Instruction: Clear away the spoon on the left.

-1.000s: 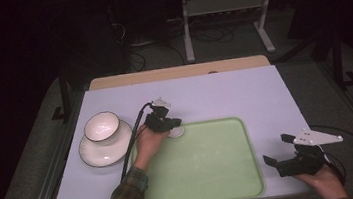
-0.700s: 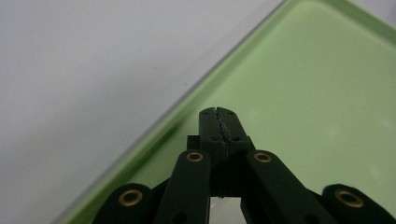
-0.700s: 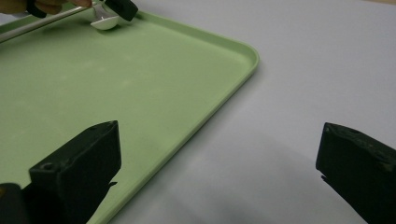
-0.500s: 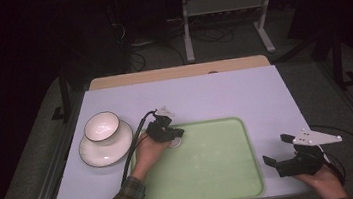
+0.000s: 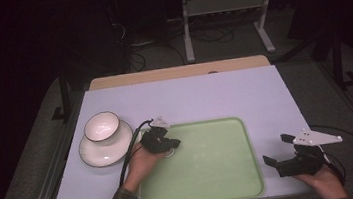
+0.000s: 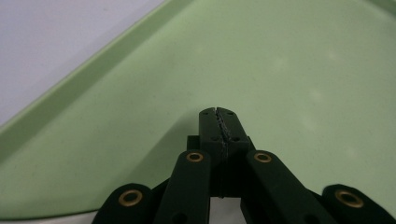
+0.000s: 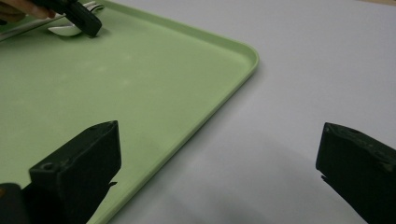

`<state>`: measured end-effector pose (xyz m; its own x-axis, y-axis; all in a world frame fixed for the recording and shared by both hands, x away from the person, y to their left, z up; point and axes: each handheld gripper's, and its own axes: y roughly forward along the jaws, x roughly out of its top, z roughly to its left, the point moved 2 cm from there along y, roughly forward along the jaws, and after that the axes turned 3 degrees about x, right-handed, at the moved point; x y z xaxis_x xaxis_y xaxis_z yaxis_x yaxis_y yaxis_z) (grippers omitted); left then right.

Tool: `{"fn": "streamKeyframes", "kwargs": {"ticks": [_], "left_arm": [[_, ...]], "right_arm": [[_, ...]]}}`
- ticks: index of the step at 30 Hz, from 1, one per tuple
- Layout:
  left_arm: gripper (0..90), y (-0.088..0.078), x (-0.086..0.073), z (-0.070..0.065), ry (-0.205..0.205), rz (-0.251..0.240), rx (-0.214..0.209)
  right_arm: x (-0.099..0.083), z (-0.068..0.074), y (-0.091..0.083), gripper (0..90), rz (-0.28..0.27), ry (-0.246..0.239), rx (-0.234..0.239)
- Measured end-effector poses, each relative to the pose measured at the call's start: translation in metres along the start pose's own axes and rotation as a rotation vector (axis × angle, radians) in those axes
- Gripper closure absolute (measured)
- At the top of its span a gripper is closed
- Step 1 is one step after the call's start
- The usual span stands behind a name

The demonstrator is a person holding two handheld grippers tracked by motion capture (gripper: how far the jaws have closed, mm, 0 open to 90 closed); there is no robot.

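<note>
The left gripper (image 5: 163, 143), jaws pressed together, perhaps on a white spoon (image 7: 70, 29), hovers over the tray's (image 5: 234, 183) left end. Next, likely set it flat and release. The right gripper (image 5: 280, 149) waits, jaws spread, off the right rim.

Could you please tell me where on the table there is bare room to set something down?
The green tray is bare right of the left claw. The mat beyond the tray is free too. It is crowded at the left, around the bowl on its saucer.
</note>
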<state>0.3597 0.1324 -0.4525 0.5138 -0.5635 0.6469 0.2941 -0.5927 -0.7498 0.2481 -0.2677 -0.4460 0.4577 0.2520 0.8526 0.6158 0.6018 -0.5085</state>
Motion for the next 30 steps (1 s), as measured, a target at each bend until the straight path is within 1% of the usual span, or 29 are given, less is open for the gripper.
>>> {"fn": "streamKeyframes", "kwargs": {"ticks": [8,12,19,24,28,30], "left_arm": [[89.9,-0.019,-0.018,-0.003,0.001,-0.004,0.009],[89.9,-0.028,-0.028,-0.002,-0.011,-0.009,0.013],[89.9,-0.041,-0.041,0.003,-0.038,-0.017,0.026],[89.8,-0.048,-0.046,0.006,-0.052,-0.024,0.037],[89.8,-0.049,-0.046,0.009,-0.057,-0.037,0.049],[89.8,-0.048,-0.045,0.012,-0.063,-0.049,0.062]], "right_arm": [[0.000,0.000,-0.001,0.0,-0.001,0.000,-0.002],[0.000,0.000,-0.001,0.0,0.000,0.002,-0.002],[0.000,0.001,0.000,0.0,0.003,-0.002,-0.002],[-0.001,0.000,0.000,0.0,0.001,0.002,-0.003],[0.000,0.001,0.000,0.0,0.003,-0.003,-0.002],[-0.001,0.001,0.000,0.0,0.003,-0.003,-0.001]]}}
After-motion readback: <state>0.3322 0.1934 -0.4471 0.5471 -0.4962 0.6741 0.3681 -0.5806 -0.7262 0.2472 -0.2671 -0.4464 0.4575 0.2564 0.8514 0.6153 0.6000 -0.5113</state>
